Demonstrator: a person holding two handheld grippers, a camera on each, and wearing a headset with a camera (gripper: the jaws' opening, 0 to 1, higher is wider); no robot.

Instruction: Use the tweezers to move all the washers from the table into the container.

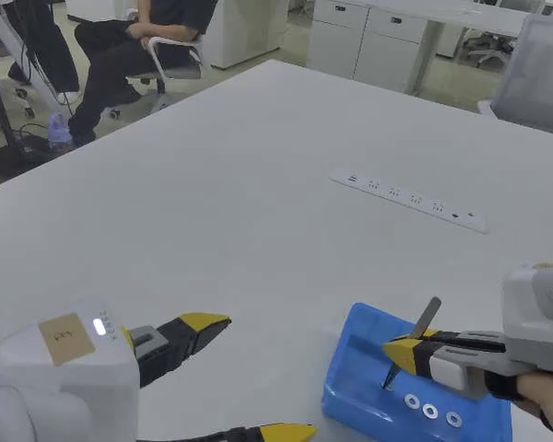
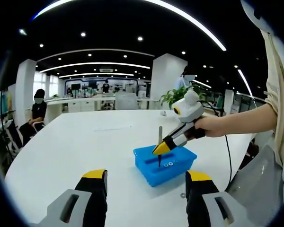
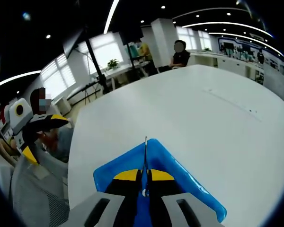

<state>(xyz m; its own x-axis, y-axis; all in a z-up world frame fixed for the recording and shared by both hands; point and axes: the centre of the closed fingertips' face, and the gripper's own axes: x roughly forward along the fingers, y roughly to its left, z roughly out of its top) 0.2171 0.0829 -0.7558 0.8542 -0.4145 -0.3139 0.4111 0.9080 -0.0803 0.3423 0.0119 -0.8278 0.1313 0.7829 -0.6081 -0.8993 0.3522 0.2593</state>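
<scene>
A blue container (image 1: 350,382) sits on the white table near the front right, with three washers (image 1: 430,411) lying inside it. My right gripper (image 1: 398,354) hovers over the container, shut on grey tweezers (image 1: 427,318) that stand nearly upright with their tip down inside it. The left gripper view shows the same container (image 2: 146,172), tweezers (image 2: 160,139), right gripper (image 2: 157,150), and one small washer (image 2: 182,195) on the table in front of the container. My left gripper (image 1: 249,378) stays open and holds nothing, left of the container. In the right gripper view the tweezers (image 3: 145,151) rise between the shut jaws over the container (image 3: 194,191).
A white power strip (image 1: 410,198) lies on the table beyond the container. A person sits on a chair (image 1: 180,55) past the table's far left edge. Cabinets (image 1: 369,41) stand at the back. A wide stretch of white table (image 1: 212,212) lies ahead.
</scene>
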